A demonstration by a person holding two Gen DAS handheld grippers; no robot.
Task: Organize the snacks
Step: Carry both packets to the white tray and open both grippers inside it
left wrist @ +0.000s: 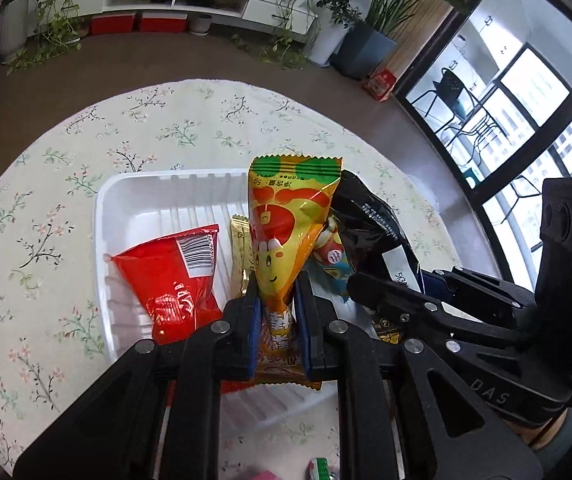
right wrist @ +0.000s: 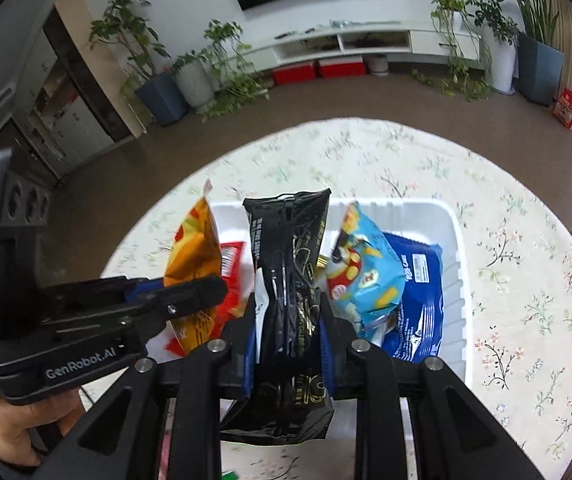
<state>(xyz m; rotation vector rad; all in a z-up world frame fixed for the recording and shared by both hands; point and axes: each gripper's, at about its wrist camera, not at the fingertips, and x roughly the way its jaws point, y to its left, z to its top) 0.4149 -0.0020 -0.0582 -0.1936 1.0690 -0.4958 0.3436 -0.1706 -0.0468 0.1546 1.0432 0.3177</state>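
I hold one tool in each hand above a white plastic tray [left wrist: 126, 200] that sits on a round surface [left wrist: 46, 184] covered with a floral cloth. My left tool [left wrist: 277, 312] is closed tight on the lower end of an orange and yellow snack packet [left wrist: 286, 216], so the packet stands upright between the pads with its crimped green top pointing away from me. My right tool [right wrist: 288, 332] is closed the same way on a black snack bag [right wrist: 286, 256], pinched at its middle, its sealed top also upright. Both packets hang over the tray's middle, side by side and close together; I judge I am carrying them there to set them in with the rest.

Already lying in the tray are a red packet [left wrist: 174, 276] toward its left side, a thin gold sachet [left wrist: 240, 248] beside it, a light blue bag [right wrist: 362, 276] leaning right of centre, and a dark blue packet [right wrist: 418, 296] against the right wall. Gripping each packet low keeps its body in view, which should help me pick a gap.
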